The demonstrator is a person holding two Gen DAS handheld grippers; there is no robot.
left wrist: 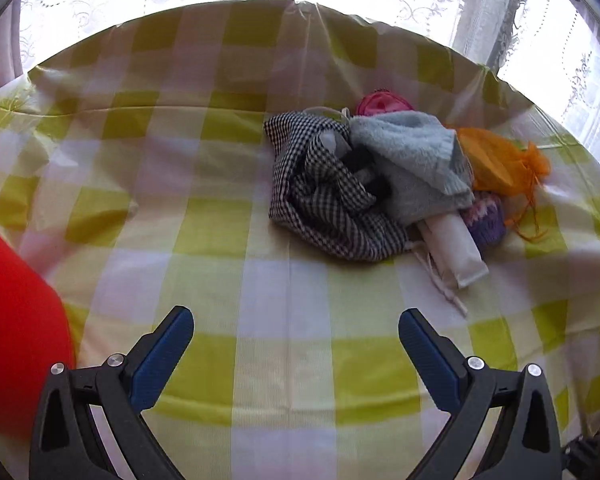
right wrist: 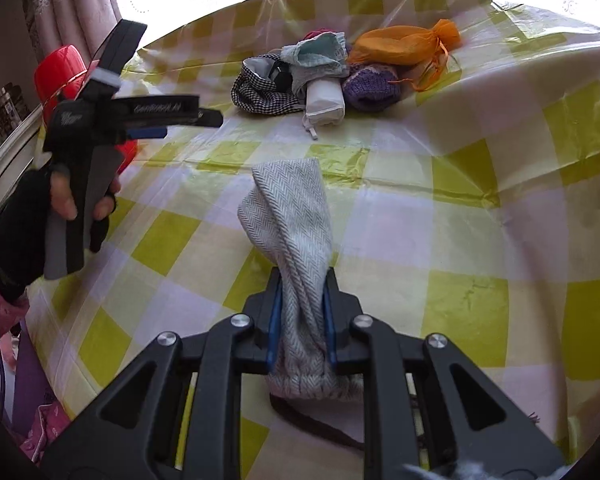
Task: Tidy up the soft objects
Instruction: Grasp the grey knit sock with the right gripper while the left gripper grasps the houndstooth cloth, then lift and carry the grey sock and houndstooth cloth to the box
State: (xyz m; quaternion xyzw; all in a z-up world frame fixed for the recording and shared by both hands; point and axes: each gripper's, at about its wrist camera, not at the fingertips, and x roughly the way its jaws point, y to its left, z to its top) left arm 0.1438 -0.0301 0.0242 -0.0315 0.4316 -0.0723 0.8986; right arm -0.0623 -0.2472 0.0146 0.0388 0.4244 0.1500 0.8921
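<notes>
Now my right gripper (right wrist: pixel 300 300) is clamped mid-length on the limp, light herringbone cloth (right wrist: pixel 288 208) at frame centre; my left gripper (left wrist: pixel 296 344) gapes empty.

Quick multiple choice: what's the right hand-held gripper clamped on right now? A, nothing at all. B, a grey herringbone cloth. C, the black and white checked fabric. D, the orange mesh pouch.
B: in the right wrist view the right hand-held gripper has its blue pads pressed on both sides of the grey herringbone cloth, while the orange mesh pouch and checked fabric lie in the far pile.
</notes>
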